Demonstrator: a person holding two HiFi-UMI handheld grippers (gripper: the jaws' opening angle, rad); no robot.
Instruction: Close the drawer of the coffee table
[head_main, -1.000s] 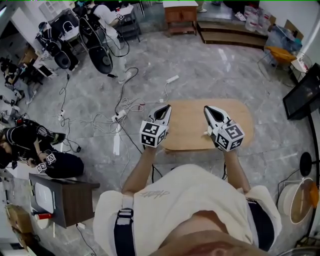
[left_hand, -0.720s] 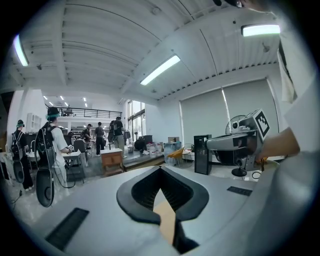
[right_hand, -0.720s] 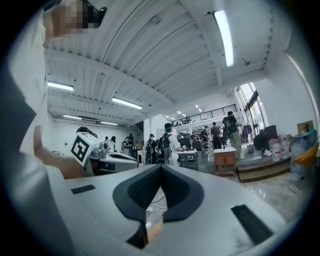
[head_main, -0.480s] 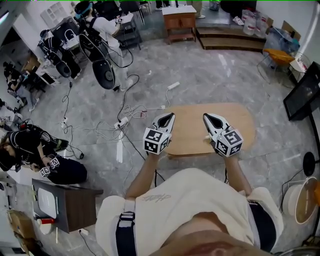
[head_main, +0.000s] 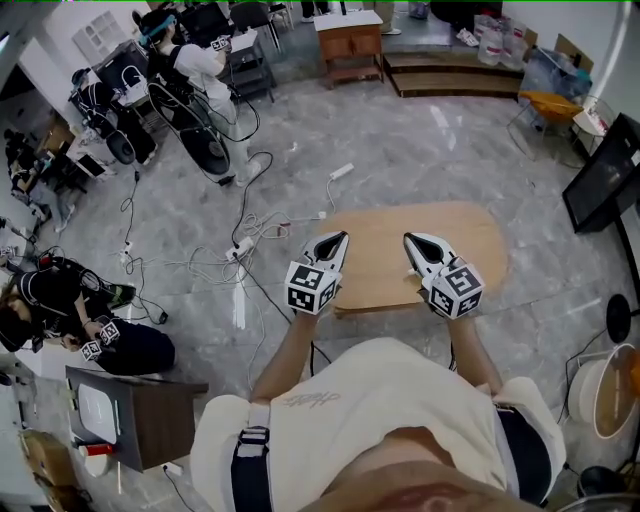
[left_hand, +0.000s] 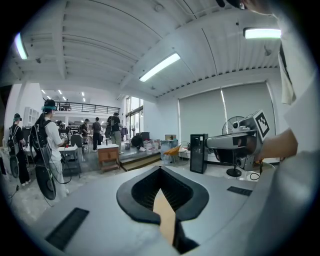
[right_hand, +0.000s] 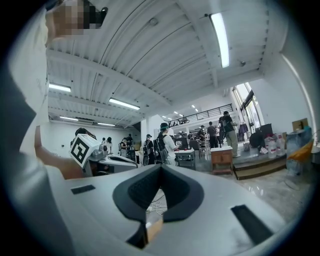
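one left gripper (head_main: 339, 240) and one right gripper (head_main: 411, 241), jaws together, empty (both), over one coffee table (head_main: 470, 238).

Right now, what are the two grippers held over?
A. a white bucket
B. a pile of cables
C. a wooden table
C: in the head view, the left gripper and the right gripper both point out over the tan wooden table. The cables and the bucket lie off to the sides.
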